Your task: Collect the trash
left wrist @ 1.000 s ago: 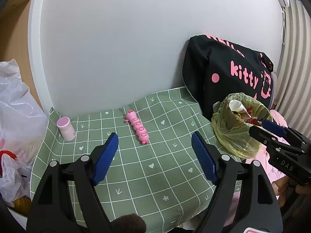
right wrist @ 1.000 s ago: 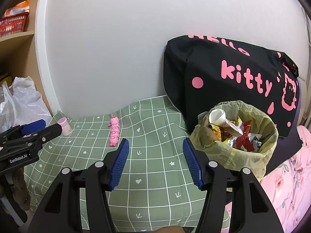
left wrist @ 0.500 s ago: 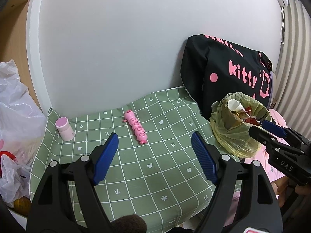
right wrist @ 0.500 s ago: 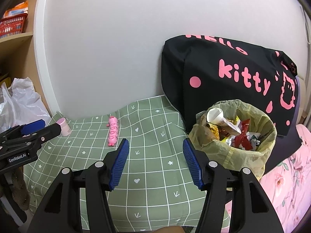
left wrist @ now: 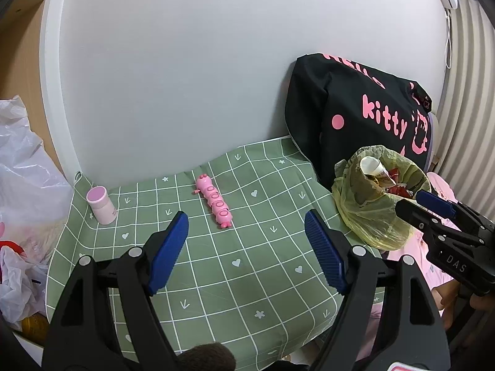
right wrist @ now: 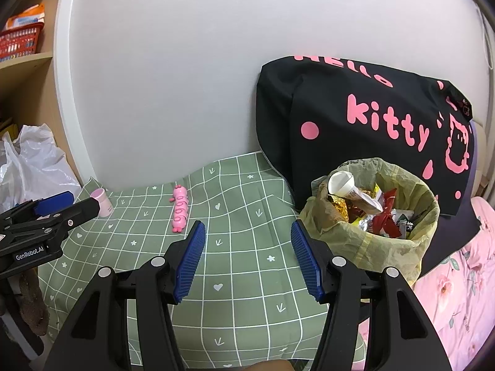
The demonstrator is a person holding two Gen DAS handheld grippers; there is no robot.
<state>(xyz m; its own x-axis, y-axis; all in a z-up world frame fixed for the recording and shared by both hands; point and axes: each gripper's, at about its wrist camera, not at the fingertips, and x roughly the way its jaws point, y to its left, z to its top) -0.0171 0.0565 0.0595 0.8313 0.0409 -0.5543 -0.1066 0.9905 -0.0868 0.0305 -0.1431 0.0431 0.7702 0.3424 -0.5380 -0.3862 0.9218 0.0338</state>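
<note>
Trash fills a yellow-green plastic bag standing open at the right edge of the green checked cloth, touching the black Hello Kitty bag that leans on the white wall behind it. Inside the trash bag lie a white paper cone, gold and red wrappers and other crumpled packaging. On the cloth, well apart from the bag, lies a pink caterpillar toy, lengthwise toward the wall. Near the cloth's left far corner stands a small pink bottle, upright. White plastic bags bulge beside the cloth on the left.

Both grippers hover above the near part of the cloth with nothing between their blue pads. The left gripper stands released, jaws wide, framing the bare cloth in front of the toy. The right gripper is likewise spread apart and empty, its right finger just beside the trash bag in the right wrist view. In the left wrist view the right gripper's tip appears in front of the bag's lower right side; whether it touches the plastic I cannot tell.
</note>
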